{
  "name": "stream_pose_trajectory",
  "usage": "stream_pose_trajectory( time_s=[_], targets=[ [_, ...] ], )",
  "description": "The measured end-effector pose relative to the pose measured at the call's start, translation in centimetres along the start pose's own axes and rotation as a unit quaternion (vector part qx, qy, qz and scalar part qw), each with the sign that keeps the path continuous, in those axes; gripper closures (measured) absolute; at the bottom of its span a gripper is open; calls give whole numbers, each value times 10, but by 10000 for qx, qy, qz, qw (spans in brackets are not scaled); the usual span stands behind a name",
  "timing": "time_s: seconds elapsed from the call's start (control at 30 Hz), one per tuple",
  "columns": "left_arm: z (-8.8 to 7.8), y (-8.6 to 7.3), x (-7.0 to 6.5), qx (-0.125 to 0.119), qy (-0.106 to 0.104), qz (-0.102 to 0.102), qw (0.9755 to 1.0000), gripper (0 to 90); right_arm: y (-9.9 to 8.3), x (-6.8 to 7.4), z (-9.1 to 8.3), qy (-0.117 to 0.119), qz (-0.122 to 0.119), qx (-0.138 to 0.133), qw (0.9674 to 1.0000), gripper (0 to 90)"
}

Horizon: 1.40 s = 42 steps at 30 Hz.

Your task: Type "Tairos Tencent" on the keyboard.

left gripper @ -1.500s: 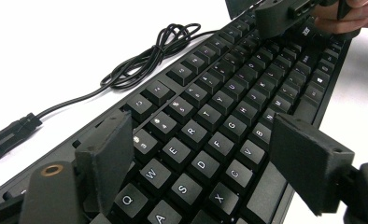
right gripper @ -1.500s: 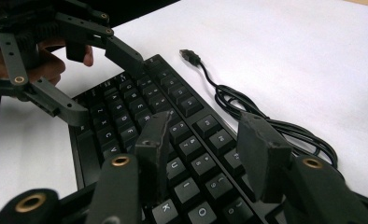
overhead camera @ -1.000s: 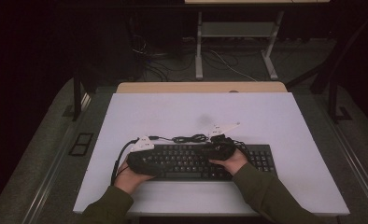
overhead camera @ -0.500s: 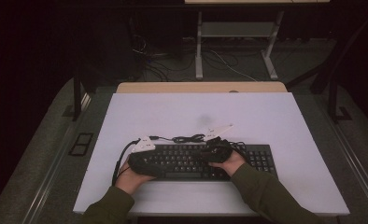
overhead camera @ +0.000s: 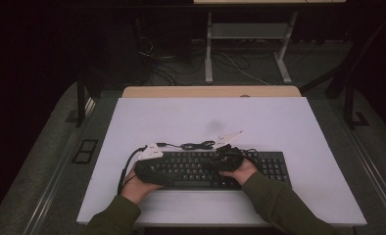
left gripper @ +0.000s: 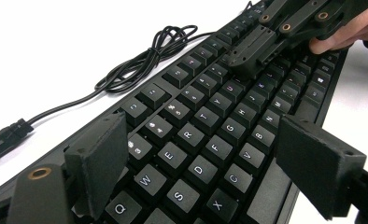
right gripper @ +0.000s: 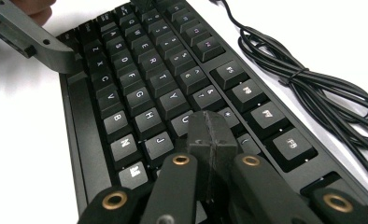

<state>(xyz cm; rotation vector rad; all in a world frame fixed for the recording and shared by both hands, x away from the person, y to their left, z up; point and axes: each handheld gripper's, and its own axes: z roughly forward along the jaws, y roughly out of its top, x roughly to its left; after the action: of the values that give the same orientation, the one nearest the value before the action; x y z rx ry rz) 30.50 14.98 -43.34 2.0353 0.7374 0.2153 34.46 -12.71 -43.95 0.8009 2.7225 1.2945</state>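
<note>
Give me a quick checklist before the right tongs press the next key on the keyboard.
1. Right tongs shut into a single tip: ok.
2. Tip over the key rows of the keyboard, near the I key: ok; whether it touches, cannot tell.
3. Left tongs open, straddling the keyboard's left half: ok; whether the pads press its edges, cannot tell.
4. Keyboard flat on the white table: ok.
5. Bundled cable lying beside the keys, not over them: ok.

Black keyboard (overhead camera: 215, 169), white table (overhead camera: 279, 127)
</note>
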Motion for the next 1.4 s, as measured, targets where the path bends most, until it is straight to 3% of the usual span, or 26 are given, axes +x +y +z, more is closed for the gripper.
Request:
stream_pose_trajectory(
  time_s=[0.3,0.67,1.23,1.4],
  targets=[
    [1,0,0,18,-7,19,10000,167,0,0,-1,4,-3,-4,10000,892],
    [1,0,1,13,-3,-5,10000,168,2,-4,-9,49,65,-240,9997,862],
    [5,3,0,6,53,12,10000,191,2,-17,-21,112,365,-636,9972,515],
    [8,5,-1,-31,67,-12,10000,222,1,-19,-22,87,406,-718,9966,465]
  ],
)
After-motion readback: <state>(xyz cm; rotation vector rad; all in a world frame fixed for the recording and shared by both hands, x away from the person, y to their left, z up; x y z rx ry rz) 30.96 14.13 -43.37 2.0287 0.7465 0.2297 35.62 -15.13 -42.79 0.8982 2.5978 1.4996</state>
